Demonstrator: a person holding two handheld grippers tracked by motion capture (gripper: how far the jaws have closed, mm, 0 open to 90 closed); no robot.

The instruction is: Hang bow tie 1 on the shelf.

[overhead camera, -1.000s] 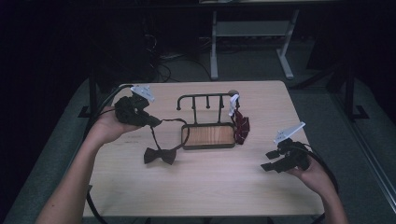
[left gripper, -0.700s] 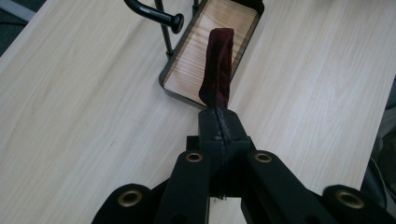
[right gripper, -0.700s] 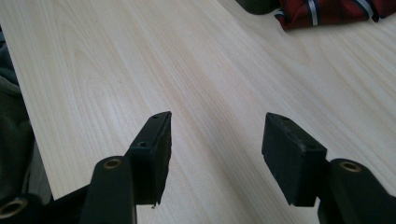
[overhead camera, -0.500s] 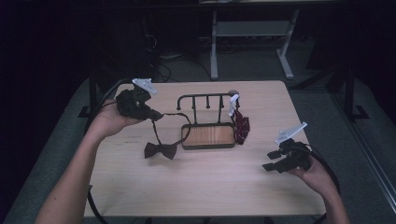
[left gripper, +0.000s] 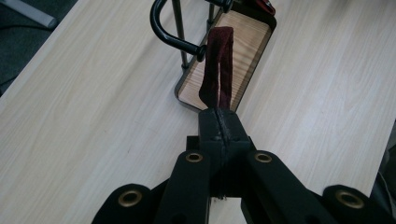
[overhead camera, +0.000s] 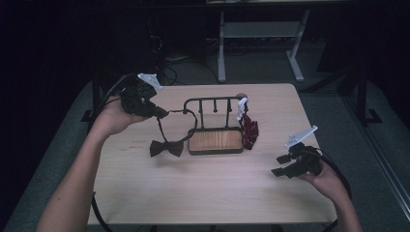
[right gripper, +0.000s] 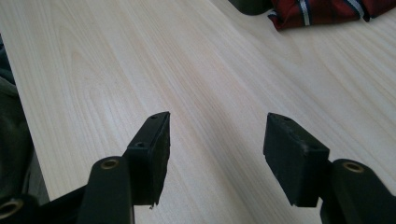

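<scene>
Since the earlier frames, our left gripper has lifted up and back, drawing the strap taut while the bow tie trails on the table left of the rack. Its jaws are clenched on the strap's loop, just short of the rack's hooked end. Our right gripper rests near the table's right edge, jaws spread and holding nothing. To hang the tie well, we judge, keep the loop open, pass it over the hook, then release.
</scene>
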